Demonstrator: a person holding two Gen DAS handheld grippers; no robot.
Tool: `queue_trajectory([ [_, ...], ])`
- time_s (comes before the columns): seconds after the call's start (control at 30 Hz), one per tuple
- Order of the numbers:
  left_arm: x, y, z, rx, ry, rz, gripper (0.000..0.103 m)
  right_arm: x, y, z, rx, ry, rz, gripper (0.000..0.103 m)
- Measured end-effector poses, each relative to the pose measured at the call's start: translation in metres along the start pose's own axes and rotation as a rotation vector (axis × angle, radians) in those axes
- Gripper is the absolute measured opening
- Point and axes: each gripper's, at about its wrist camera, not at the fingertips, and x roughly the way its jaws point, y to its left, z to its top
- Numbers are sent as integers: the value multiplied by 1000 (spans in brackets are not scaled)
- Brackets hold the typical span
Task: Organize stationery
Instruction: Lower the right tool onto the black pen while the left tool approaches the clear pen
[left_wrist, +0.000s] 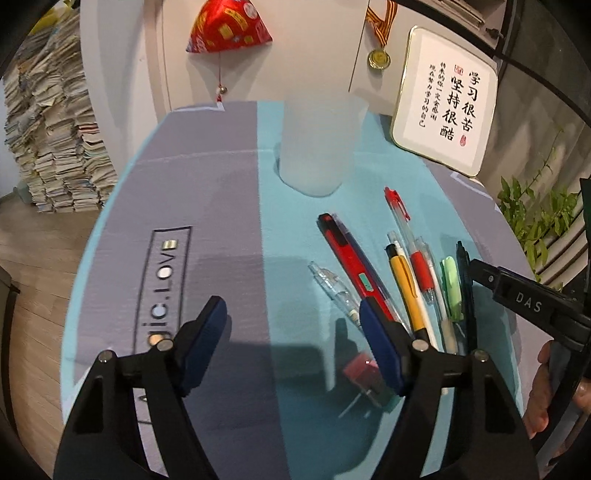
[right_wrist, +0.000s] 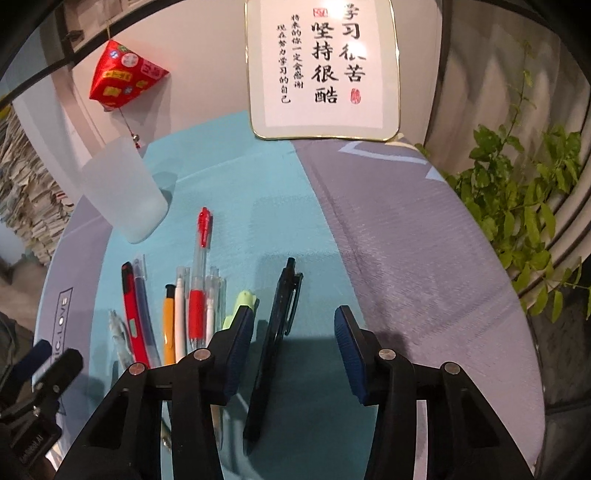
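Tablecloth bears pens; only the right view shows right gripper agape astride black pen; left gripper agape, empty.

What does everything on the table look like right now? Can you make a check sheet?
Surface: round table under a teal and grey cloth printed with letters.
Job's things: frosted cup upright and empty; pens side by side on the teal part: red pen, yellow pen, green highlighter, black pen, red cutter.
Clutter: small red block near the pens.
Grippers: left hand-held gripper open over the cloth; right hand-held gripper open, black pen between its pads, untouched.
Cables: nothing seen.
Surroundings: framed calligraphy, red pouch, medal, plant, paper stacks.
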Motion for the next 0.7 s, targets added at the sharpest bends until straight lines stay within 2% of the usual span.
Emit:
queue_trajectory([
  [0.1, 8, -6, 4, 11, 9, 4, 71, 5, 1, 2, 4, 8, 2, 48],
  [0.17, 11, -11, 5, 24, 13, 19, 63, 8, 1, 4, 2, 12, 3, 48],
  [0.37, 23, -16, 6, 45, 41, 30, 55, 16, 2, 5, -2, 29, 0, 48],
  [0.5, 28, -14, 7, 29, 53, 26, 51, 20, 1, 7, -2, 30, -17, 37],
  [0.67, 32, -18, 10, 16, 67, 18, 51, 23, 9, 8, -47, 16, -55, 37],
  [0.7, 35, -20, 10, 16, 81, 14, 50, 23, 12, 8, -69, 11, -69, 33],
])
